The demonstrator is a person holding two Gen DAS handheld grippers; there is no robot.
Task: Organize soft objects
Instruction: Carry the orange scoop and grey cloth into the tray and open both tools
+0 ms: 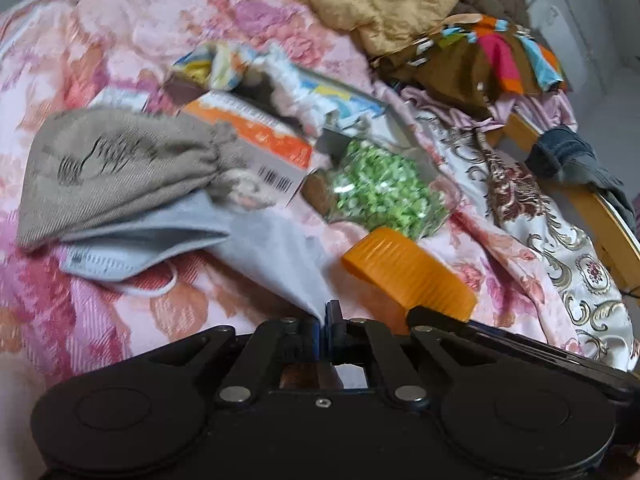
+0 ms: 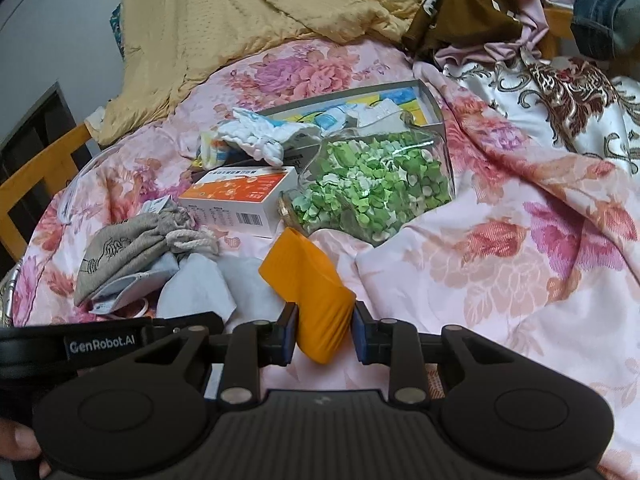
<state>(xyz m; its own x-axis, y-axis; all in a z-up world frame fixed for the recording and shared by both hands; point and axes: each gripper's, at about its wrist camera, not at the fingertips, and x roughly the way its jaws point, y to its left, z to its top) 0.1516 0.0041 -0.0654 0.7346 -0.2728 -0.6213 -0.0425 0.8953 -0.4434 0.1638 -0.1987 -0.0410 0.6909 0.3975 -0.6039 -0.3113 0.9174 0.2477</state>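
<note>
Pink flowery bedding [image 2: 500, 280] covers the bed, and lots of things lie on it. A yellow blanket [image 2: 240, 20] is bunched up at the far end.

My left gripper [image 1: 324, 320] has its jaws squeezed nearly shut on the corner of a grey cloth [image 1: 276, 256]. The cloth runs from my jaws out to a heap in front of me. In that heap lie a mask [image 1: 132, 256] and a grey pouch [image 1: 120, 168], with the pouch on top of the mask.

My right gripper [image 2: 324, 332] has its jaws partly open, one on each side of an orange thing [image 2: 308, 288]. The blue pads [image 2: 290, 332] look like they touch it, but I cannot tell how hard they press. It looks soft and squashy, so I think it will bend but not break.

The grey cloth seems thin, light and floppy. I think holding the corner is fine, but the rest will hang down and drag. It may pull the mask and pouch along too.

Behind the orange thing lies a jar [image 2: 372, 188] of green bits on its side. It looks hard and breakable, so I should stay off it. An orange box [image 2: 240, 200] lies just beside the jar.
</note>
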